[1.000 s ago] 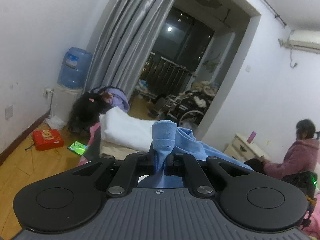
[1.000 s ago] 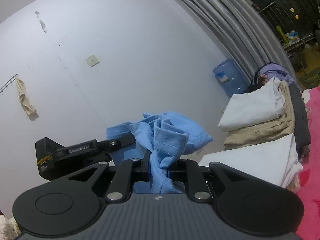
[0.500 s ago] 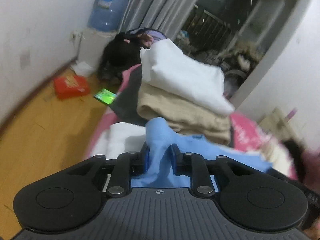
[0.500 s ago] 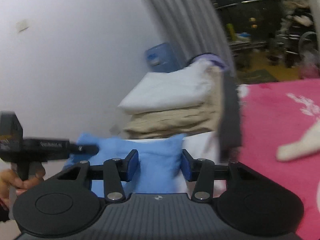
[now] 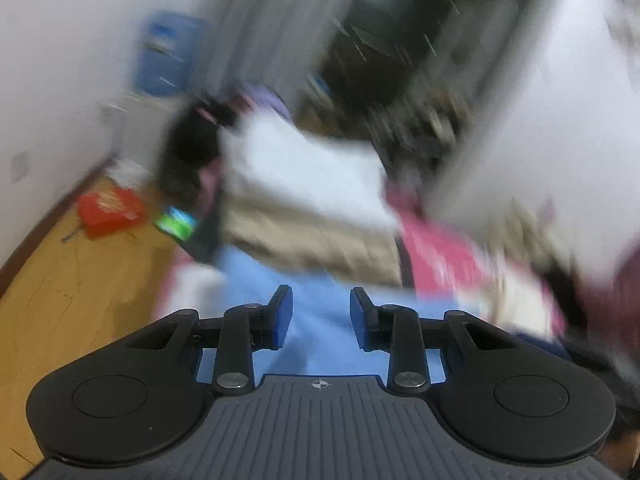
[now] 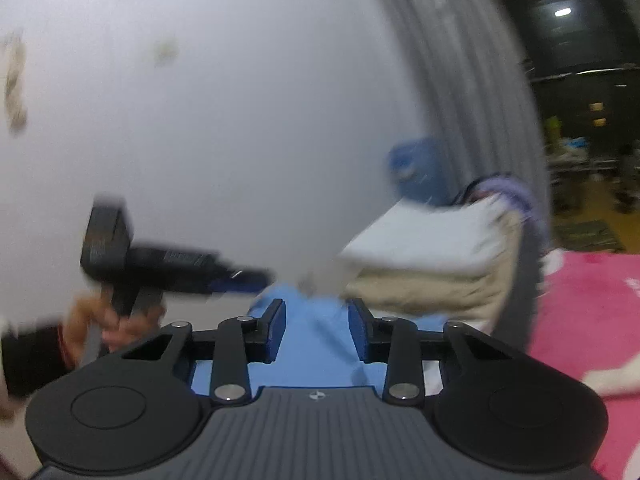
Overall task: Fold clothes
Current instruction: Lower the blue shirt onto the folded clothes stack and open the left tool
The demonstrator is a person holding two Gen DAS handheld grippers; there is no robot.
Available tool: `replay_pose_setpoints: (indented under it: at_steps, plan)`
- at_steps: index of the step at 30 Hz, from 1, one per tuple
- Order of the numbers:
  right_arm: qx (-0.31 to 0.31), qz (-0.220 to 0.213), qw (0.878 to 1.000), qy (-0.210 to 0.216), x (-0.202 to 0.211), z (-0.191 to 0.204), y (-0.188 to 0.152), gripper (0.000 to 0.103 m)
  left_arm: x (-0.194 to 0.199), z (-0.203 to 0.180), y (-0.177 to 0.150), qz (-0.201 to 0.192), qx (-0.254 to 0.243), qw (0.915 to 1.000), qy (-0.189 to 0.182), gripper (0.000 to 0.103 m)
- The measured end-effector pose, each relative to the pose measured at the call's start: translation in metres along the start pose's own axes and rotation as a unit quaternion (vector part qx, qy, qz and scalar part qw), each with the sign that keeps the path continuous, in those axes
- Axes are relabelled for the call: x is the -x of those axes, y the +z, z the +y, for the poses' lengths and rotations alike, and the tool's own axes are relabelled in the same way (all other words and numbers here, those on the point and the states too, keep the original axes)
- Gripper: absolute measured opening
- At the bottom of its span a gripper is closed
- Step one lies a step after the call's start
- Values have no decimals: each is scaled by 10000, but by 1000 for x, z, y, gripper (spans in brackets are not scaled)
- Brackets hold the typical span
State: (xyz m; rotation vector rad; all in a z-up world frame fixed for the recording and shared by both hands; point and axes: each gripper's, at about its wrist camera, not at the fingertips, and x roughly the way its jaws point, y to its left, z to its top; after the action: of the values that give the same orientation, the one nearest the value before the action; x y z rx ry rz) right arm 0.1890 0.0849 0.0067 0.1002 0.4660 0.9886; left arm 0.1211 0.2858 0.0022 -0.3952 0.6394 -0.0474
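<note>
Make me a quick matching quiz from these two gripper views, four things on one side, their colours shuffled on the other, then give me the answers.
Things:
1. garment between the gripper fingers
2. top item of the folded stack
3. bed cover
4. box on the floor

Colours:
A. pink
B. red
C. blue
D. white

Pairs: 1-C, 2-D, 3-A, 4-B
</note>
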Motion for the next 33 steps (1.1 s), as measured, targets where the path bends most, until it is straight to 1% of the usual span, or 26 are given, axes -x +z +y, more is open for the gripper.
replay_pose_setpoints:
  at_steps: [2, 3, 4, 5, 7, 9, 10, 12, 14, 15, 18, 19, 21, 22, 24, 26, 27, 28, 29, 30, 31, 32, 33]
  plan:
    - [-68, 389, 9991, -143, -26, 1, -4, 29, -30, -18, -1, 320, -350, 9988, 89, 31]
    - [-209, 544, 9980, -264, -38, -2, -7, 27, -44, -22, -1, 406, -575, 9973, 224, 31]
    - [-347, 643, 9963, -458, -49, -9, -11, 22, -58, -26, -1, 490, -796, 9950, 357, 31]
    - [-509, 637, 9943, -690, -55, -17, -14, 17, -63, -22, 1, 481, -724, 9955, 369, 32]
    - [-1126, 329, 9875, -1056, -52, -34, -21, 16, -73, -15, 5, 462, -578, 9965, 392, 32]
    - [-1533, -17, 9801, -1259, -41, -46, -28, 16, -75, -4, 12, 385, -259, 9982, 372, 32]
    - [-1597, -136, 9780, -1333, -35, -49, -30, 16, -79, -1, 15, 379, -168, 9981, 459, 32]
    - [-1517, -268, 9761, -1530, -27, -50, -33, 16, -86, 9, 20, 412, 52, 9978, 519, 32]
    - [-1485, -448, 9716, -1785, -19, -53, -32, 17, -86, 15, 22, 359, 264, 9974, 563, 32]
    - [-1477, -550, 9686, -1924, -15, -54, -31, 21, -80, 19, 23, 250, 356, 9971, 618, 32]
    - [-1563, -858, 9616, -2088, 9, -63, -23, 21, -52, 29, 29, -108, 639, 9951, 751, 32]
    - [-1597, -960, 9591, -2129, 18, -66, -20, 21, -39, 32, 32, -200, 698, 9946, 743, 32]
    - [-1556, -1064, 9623, -1962, 36, -66, -13, 21, -12, 38, 35, -335, 750, 9944, 663, 32]
    - [-1488, -1075, 9667, -1782, 43, -63, -10, 21, 3, 38, 33, -314, 660, 9955, 605, 32]
    - [-1226, -946, 9807, -1197, 46, -54, -6, 21, 29, 33, 21, -89, 335, 9981, 519, 32]
    - [-942, -641, 9922, -503, 41, -41, -7, 21, 49, 28, 1, 142, 47, 9992, 377, 32]
    - [-768, -415, 9959, -242, 35, -35, -9, 21, 57, 27, -11, 258, -92, 9990, 339, 32]
    - [-632, -180, 9977, -152, 26, -31, -12, 21, 58, 28, -20, 348, -146, 9984, 428, 32]
    - [-525, 49, 9985, -158, 17, -29, -16, 19, 59, 30, -30, 437, -201, 9975, 517, 32]
    - [-619, 203, 9971, -397, 10, -34, -19, 17, 61, 31, -39, 526, -254, 9964, 607, 32]
    - [-838, 310, 9929, -779, 5, -43, -23, 15, 62, 37, -43, 571, -166, 9952, 782, 31]
    - [-1055, 417, 9867, -1160, 0, -52, -27, 14, 66, 44, -46, 568, -43, 9946, 873, 31]
    - [-1389, 308, 9806, -1346, 6, -62, -29, 17, 74, 51, -45, 499, 51, 9948, 882, 31]
